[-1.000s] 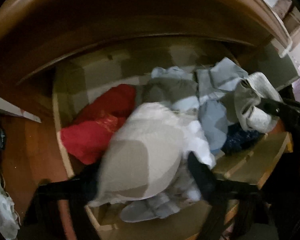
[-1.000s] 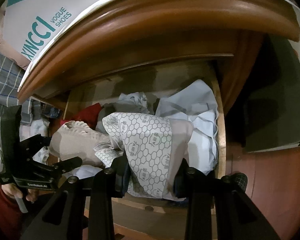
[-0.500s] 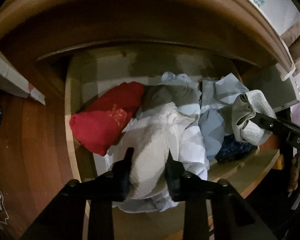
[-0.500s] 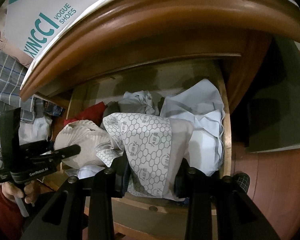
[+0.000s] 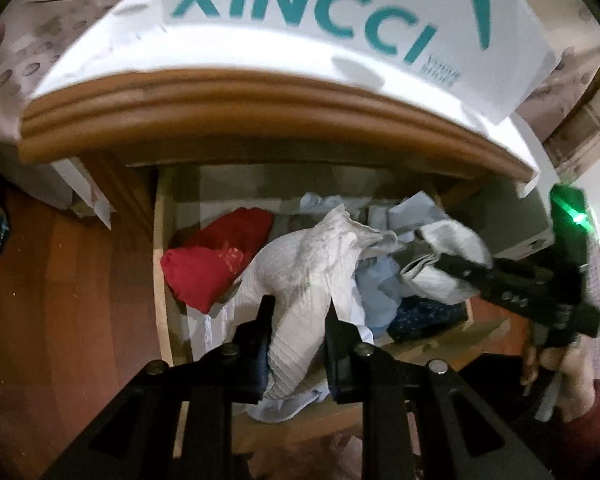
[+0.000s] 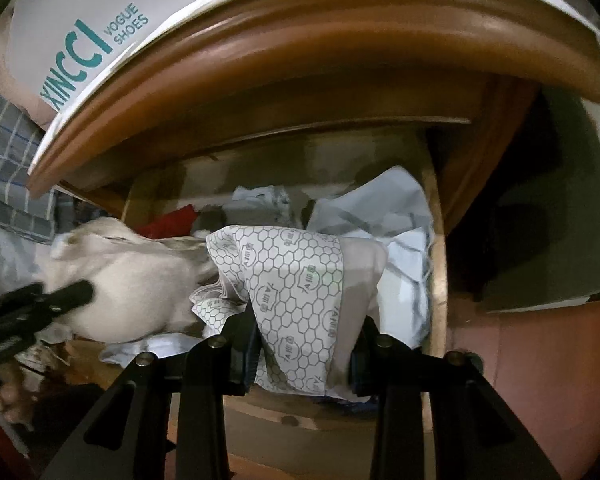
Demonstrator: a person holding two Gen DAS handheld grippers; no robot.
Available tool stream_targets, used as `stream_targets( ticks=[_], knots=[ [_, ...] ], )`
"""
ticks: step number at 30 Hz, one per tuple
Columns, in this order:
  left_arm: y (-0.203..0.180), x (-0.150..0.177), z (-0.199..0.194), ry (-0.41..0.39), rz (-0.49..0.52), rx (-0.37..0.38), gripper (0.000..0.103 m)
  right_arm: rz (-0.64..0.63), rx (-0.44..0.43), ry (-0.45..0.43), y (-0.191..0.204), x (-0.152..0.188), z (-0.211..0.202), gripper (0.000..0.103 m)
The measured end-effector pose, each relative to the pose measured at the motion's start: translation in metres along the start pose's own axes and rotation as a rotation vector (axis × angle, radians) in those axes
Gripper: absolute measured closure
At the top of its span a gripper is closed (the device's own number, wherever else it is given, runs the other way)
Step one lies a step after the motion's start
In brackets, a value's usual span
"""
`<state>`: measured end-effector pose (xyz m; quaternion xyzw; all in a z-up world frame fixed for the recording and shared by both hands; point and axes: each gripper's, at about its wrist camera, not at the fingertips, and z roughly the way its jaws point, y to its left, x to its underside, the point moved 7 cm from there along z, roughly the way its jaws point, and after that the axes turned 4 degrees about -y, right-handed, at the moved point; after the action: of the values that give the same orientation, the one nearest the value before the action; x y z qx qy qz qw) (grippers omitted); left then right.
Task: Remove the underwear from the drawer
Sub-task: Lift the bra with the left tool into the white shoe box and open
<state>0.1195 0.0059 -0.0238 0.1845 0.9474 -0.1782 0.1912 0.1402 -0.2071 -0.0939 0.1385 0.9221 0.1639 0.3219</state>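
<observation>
An open wooden drawer holds a heap of underwear. My left gripper is shut on a white ribbed garment, which hangs raised above the heap and shows cream in the right wrist view. My right gripper is shut on a white garment with a grey hexagon print, over the drawer's front right. In the left wrist view the right gripper grips that garment at the drawer's right. A red garment lies at the left of the drawer.
A pale blue garment and a dark blue one lie in the drawer. A white shoe box lettered XINCCI sits on the cabinet top, which overhangs the drawer. Wooden floor lies to the left.
My left gripper closed on the white ribbed garment and rose with it, so the shoe box came into its view. The right gripper kept its grip and stayed put.
</observation>
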Motion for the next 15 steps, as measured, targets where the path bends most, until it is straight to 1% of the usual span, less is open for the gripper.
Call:
stream_targets(
  ticks=[4,10,15],
  knots=[
    [0.006,-0.003,-0.022,-0.036,-0.052,0.018,0.082,-0.035,0.053,0.0,-0.001,0.001,0.001,0.071],
    [0.012,-0.009,-0.06,-0.105,-0.085,0.019,0.082,-0.077,0.161,-0.013,-0.01,0.0,0.002,0.072],
    [0.014,-0.019,-0.099,-0.165,-0.111,0.046,0.082,-0.104,0.198,-0.004,-0.012,0.001,0.006,0.072]
  ],
)
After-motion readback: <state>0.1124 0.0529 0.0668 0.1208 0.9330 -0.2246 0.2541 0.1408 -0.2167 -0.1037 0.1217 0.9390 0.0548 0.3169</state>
